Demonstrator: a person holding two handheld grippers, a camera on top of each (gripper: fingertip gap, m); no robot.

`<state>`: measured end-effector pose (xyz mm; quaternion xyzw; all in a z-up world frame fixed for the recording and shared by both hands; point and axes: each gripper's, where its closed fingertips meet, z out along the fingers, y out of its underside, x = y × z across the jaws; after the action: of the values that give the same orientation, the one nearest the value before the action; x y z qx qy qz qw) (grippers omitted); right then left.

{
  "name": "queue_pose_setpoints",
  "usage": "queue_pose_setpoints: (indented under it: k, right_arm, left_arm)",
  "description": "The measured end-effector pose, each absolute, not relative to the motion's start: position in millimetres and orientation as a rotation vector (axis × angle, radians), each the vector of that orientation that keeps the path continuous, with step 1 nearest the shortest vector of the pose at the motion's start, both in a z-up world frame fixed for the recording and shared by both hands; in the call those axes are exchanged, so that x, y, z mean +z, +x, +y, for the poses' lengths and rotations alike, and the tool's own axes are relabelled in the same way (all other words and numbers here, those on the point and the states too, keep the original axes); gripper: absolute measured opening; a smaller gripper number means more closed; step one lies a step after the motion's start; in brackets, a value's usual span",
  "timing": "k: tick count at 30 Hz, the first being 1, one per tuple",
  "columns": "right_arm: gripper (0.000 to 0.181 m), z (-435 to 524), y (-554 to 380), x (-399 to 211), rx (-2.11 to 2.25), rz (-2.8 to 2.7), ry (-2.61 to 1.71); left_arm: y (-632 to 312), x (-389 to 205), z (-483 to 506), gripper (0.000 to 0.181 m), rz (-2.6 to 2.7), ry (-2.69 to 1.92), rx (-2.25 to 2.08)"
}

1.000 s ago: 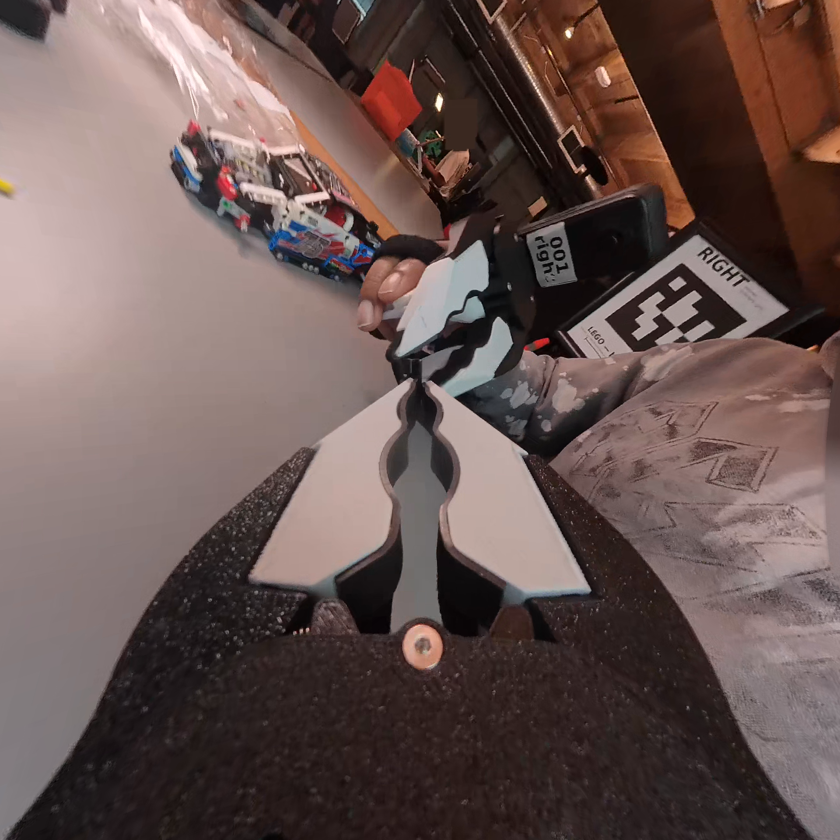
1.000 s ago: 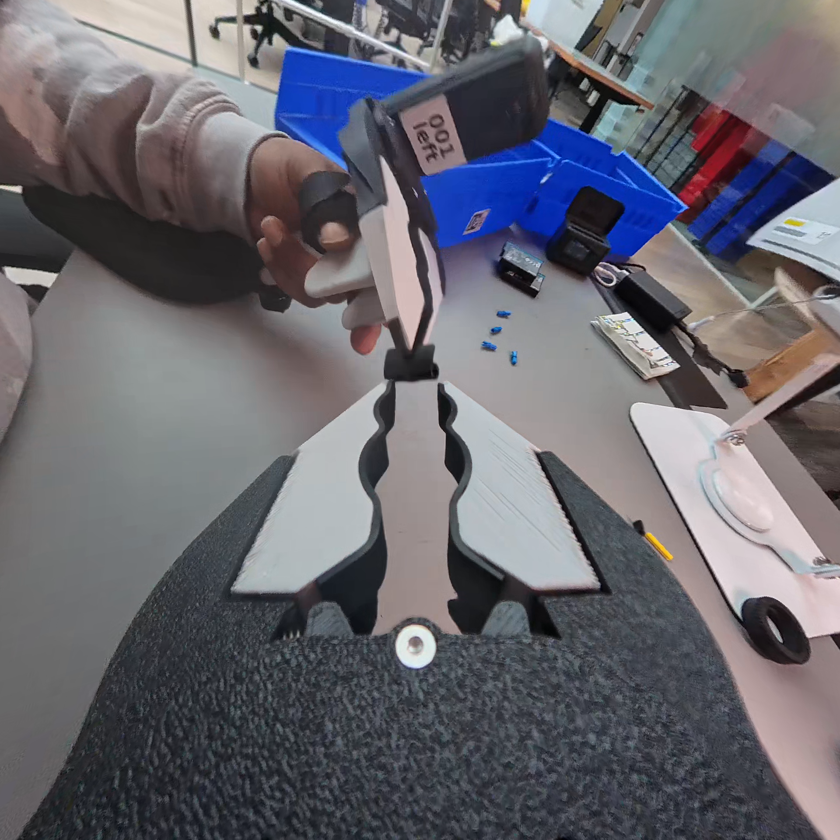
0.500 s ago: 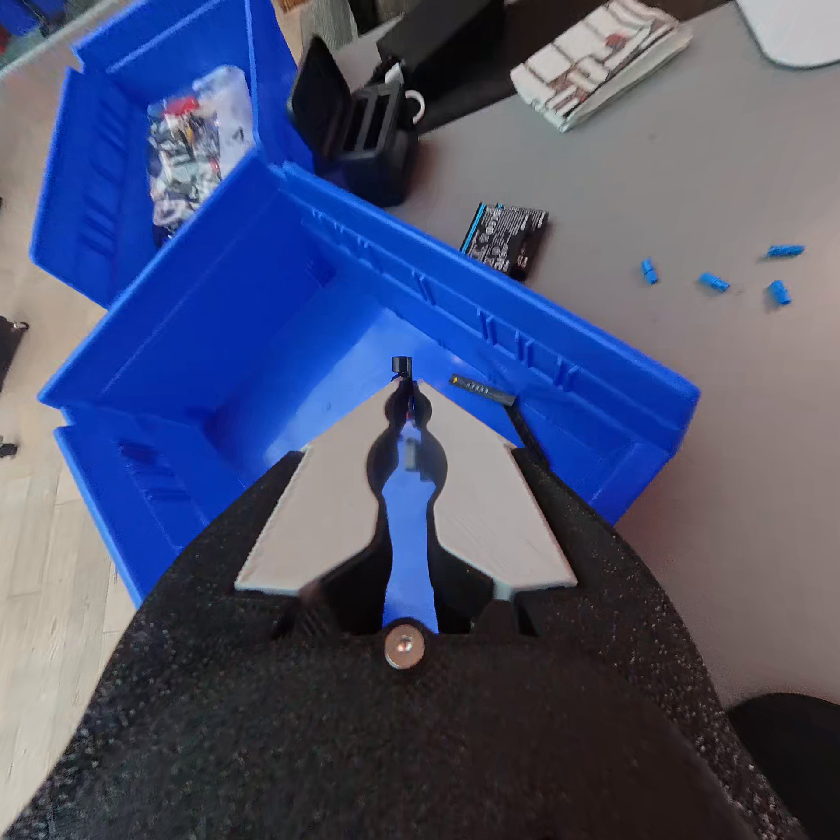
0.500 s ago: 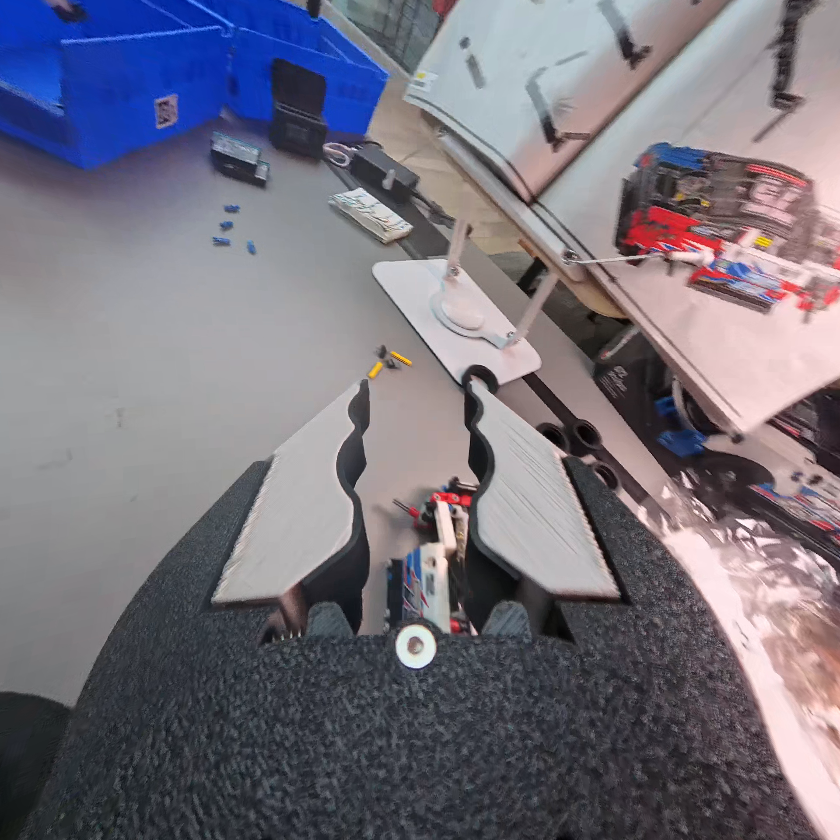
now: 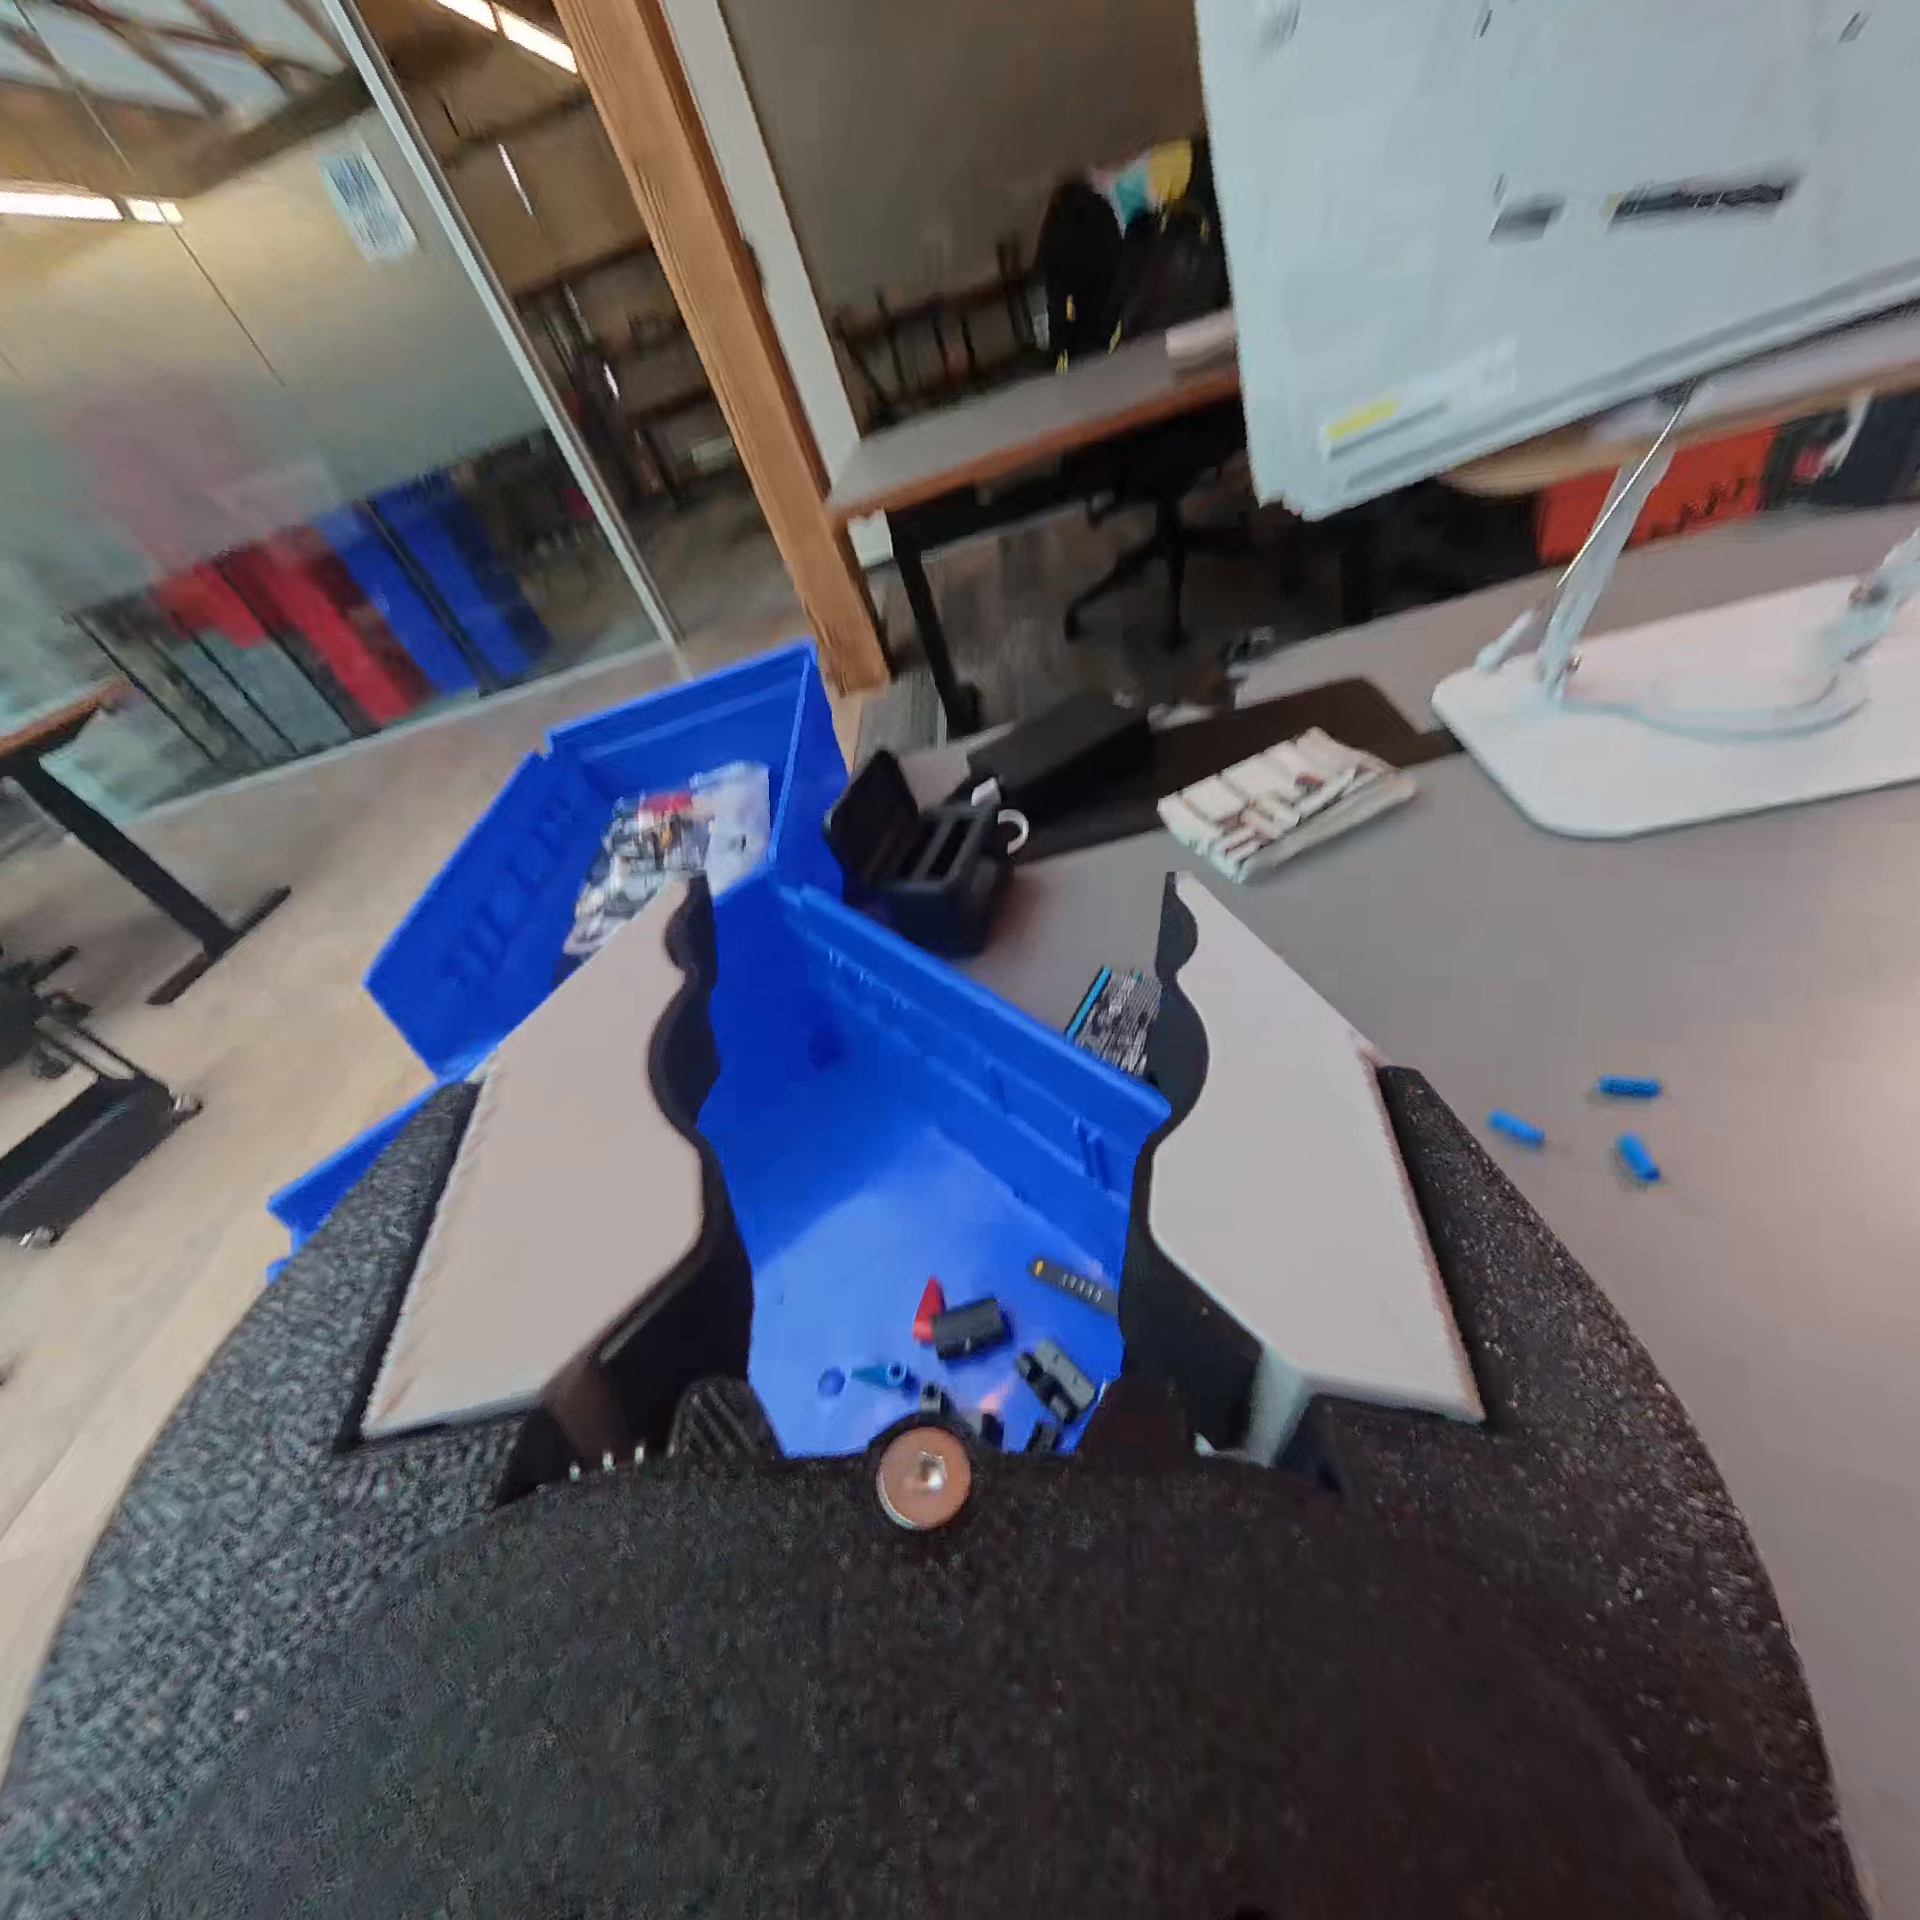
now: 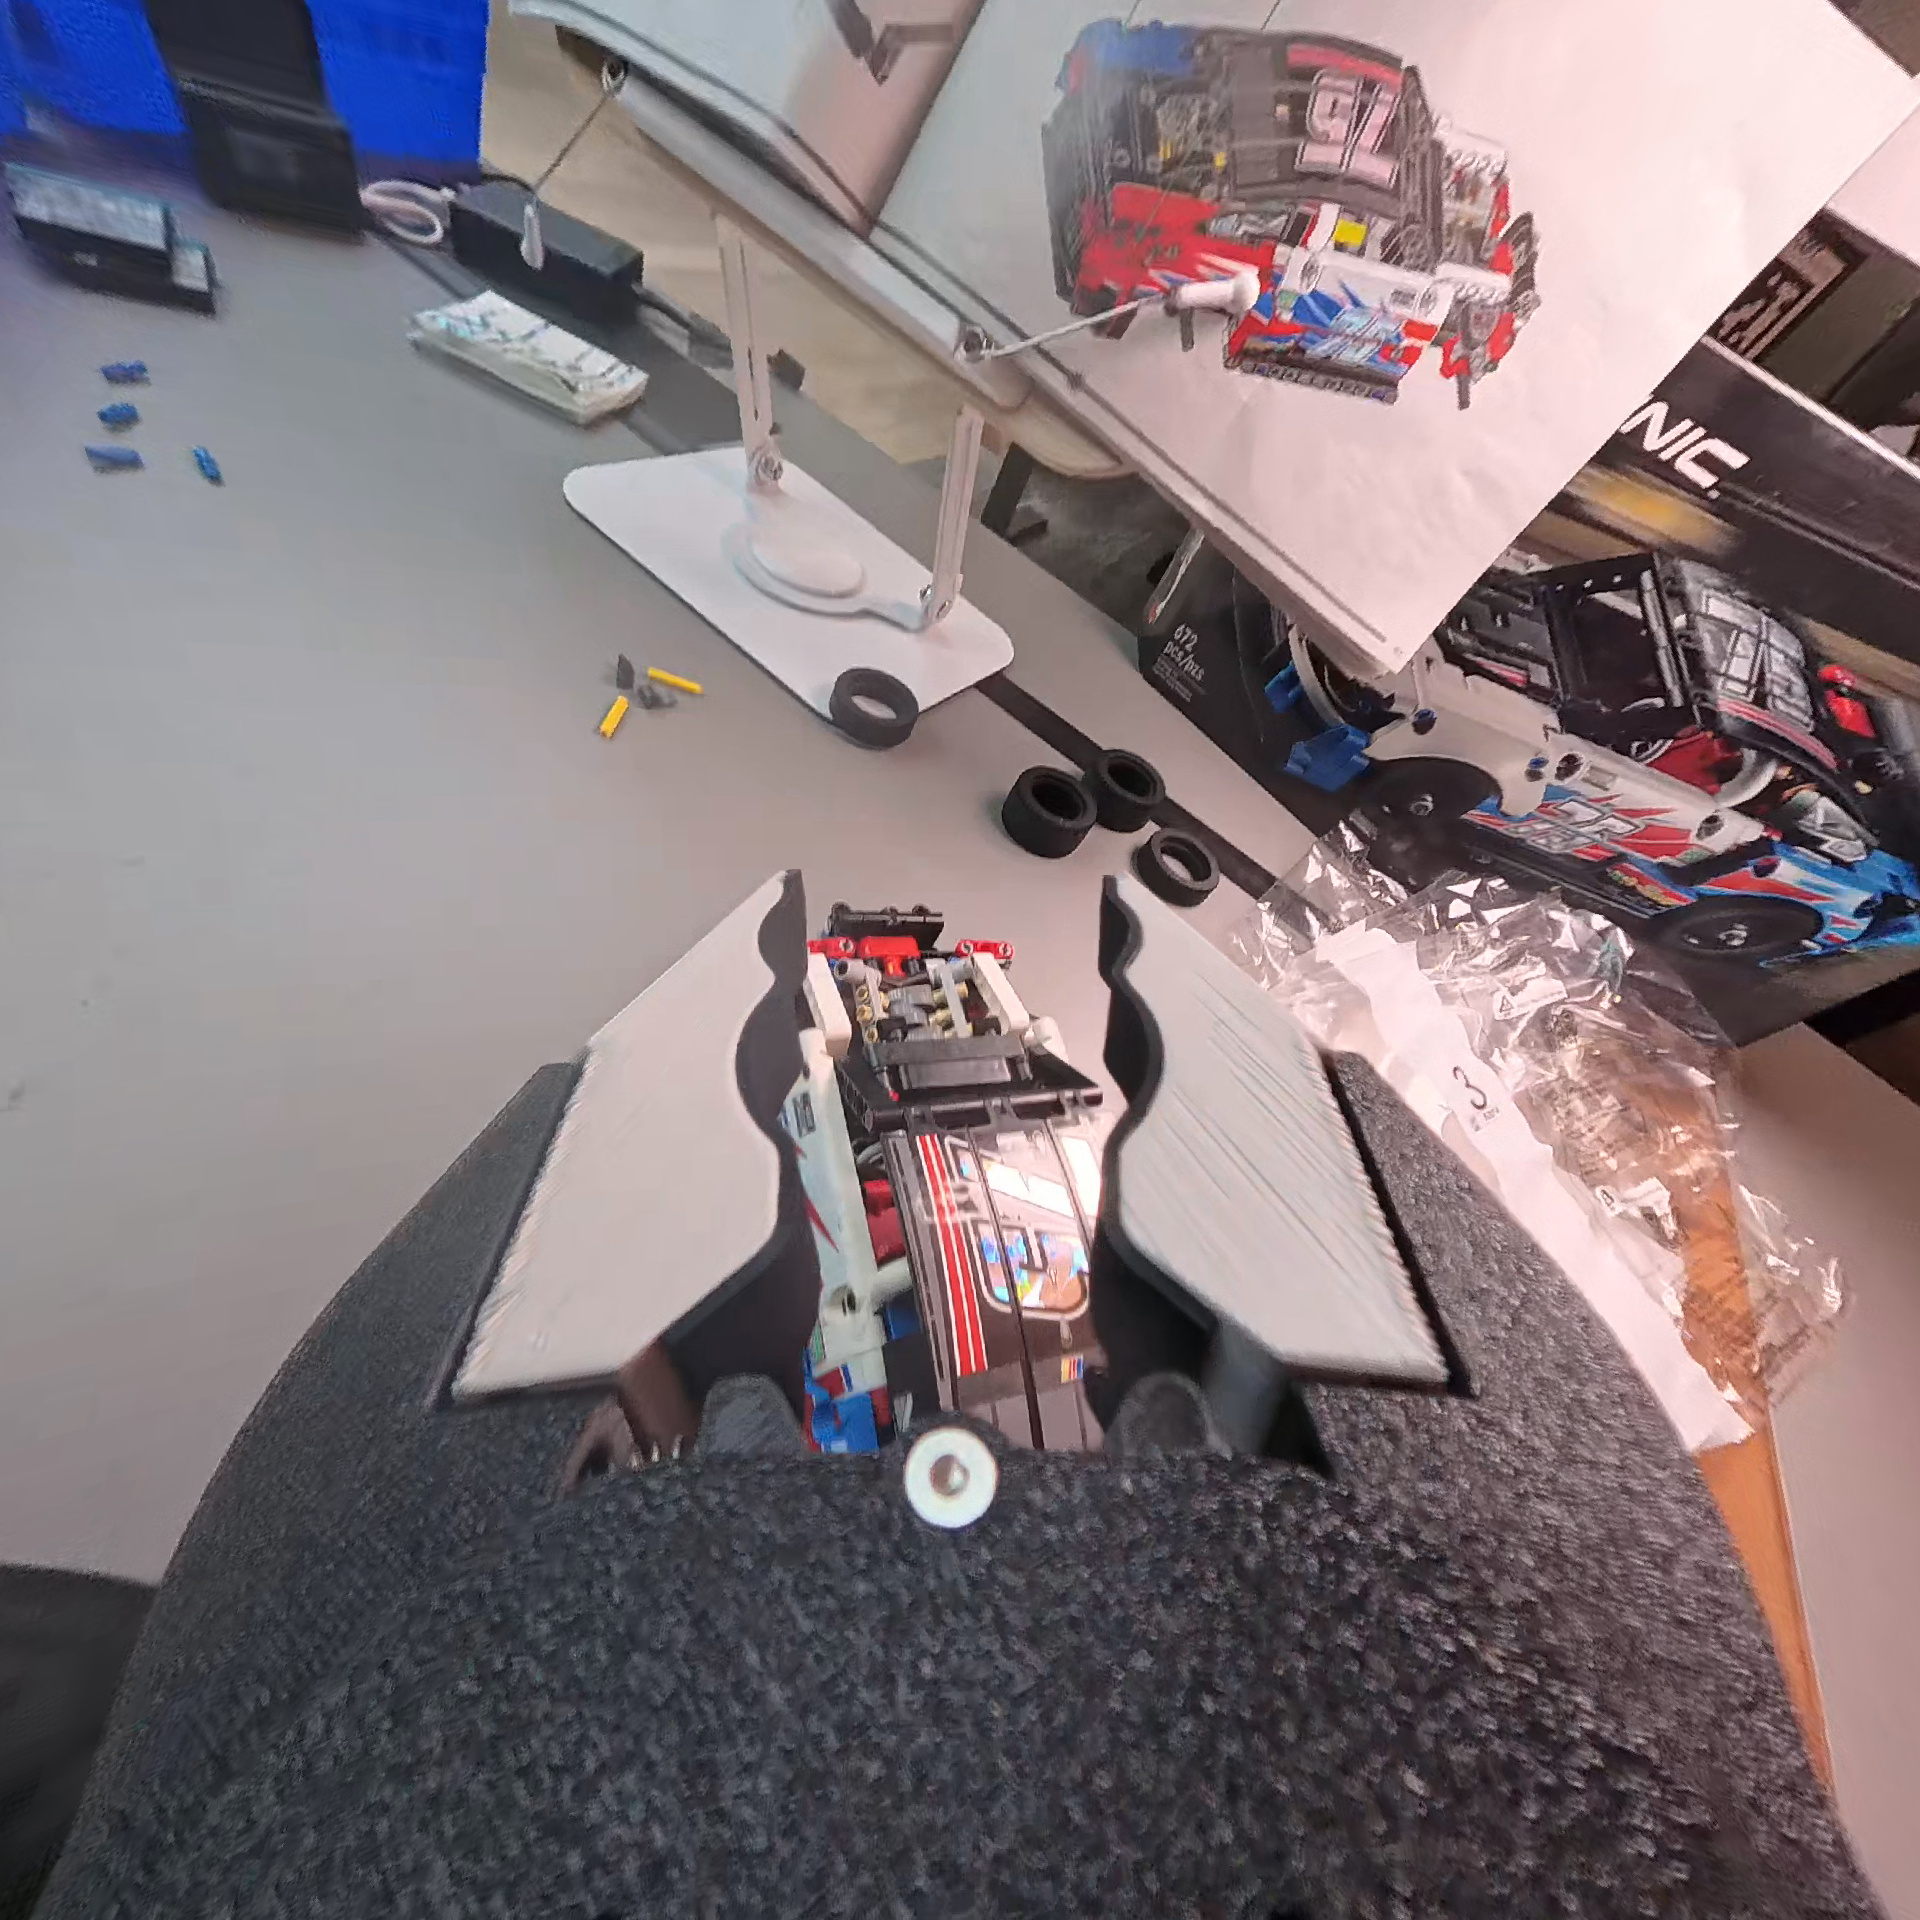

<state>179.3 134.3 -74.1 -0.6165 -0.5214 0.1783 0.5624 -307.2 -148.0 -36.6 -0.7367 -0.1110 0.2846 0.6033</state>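
Note:
My left gripper (image 5: 935, 883) is open and empty, held over a blue bin (image 5: 935, 1049). Several small black parts (image 5: 971, 1328) and a red one (image 5: 928, 1304) lie on the bin's floor below the jaws. My right gripper (image 6: 951, 883) is open and hangs above a brick-built race car (image 6: 966, 1122) in white, black, red and blue that lies on the grey table (image 6: 312, 883). The car's body shows between the two fingers, and I cannot tell whether they touch it. Neither gripper shows in the other's view.
A second blue bin (image 5: 488, 904) holds bagged parts. A black case (image 5: 925, 873), a booklet (image 5: 1283, 800) and loose blue pins (image 5: 1621, 1122) lie beside it. Black tyres (image 6: 1081, 800), yellow pins (image 6: 644, 696), clear bags (image 6: 1507, 1039), a white book stand (image 6: 790, 561) and the set's box (image 6: 1662, 779) surround the car. Left tips to right tips: about 55 cm.
My left gripper has opened wide over the blue bin, and the small black part at its tips is gone. My right gripper has opened wider and come down over the car.

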Motion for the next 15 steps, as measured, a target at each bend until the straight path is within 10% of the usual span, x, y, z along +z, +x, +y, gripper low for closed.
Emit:
queue_pose_setpoints:
  k: [1,8,15]
  right_arm:
    - [0.061,136.8,175.8,-68.8,0.423,-1.197,-1.434]
    - [0.074,146.1,155.0,-39.2,0.534,-0.974,-1.344]
    - [0.025,124.7,114.4,-29.2,0.682,-1.008,-1.255]
  left_arm:
    - [-299.7,-23.1,-145.4,0.091,-0.236,-1.633,0.652]
    - [-224.2,12.7,-117.1,0.101,-0.083,-1.379,0.37]
    - [-157.2,17.9,-67.8,0.021,0.076,-1.362,0.024]
